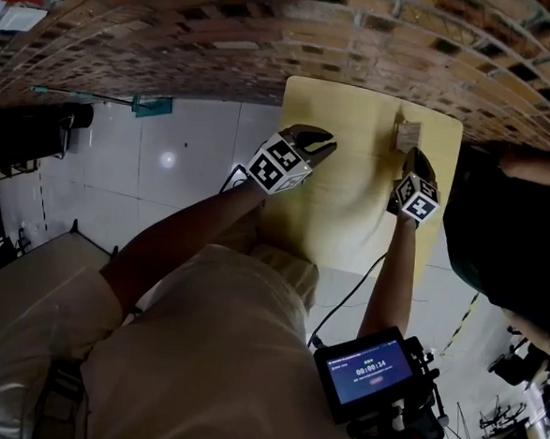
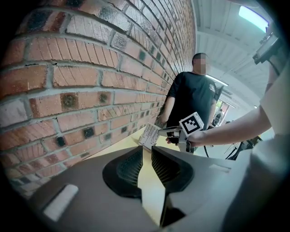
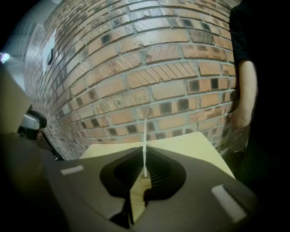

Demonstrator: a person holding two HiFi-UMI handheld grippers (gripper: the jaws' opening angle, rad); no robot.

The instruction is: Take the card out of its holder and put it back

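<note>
A pale printed card (image 1: 408, 134) stands near the far right corner of the yellow table (image 1: 349, 228). My right gripper (image 1: 413, 156) is shut on its near edge. In the right gripper view the card (image 3: 144, 136) shows edge-on as a thin white strip pinched between the pads. The left gripper view shows its printed face (image 2: 149, 134) tilted above the table, with the right gripper (image 2: 170, 131) on it. I cannot tell a holder apart from the card. My left gripper (image 1: 325, 144) hovers over the table's left part, with its jaws a little apart and nothing between them.
A brick wall (image 1: 269, 35) runs along the table's far edge. A person in a black shirt (image 2: 192, 95) stands at the table's right side, close to the card. A cable (image 1: 345, 298) hangs off the near edge beside a device with a lit screen (image 1: 370, 371).
</note>
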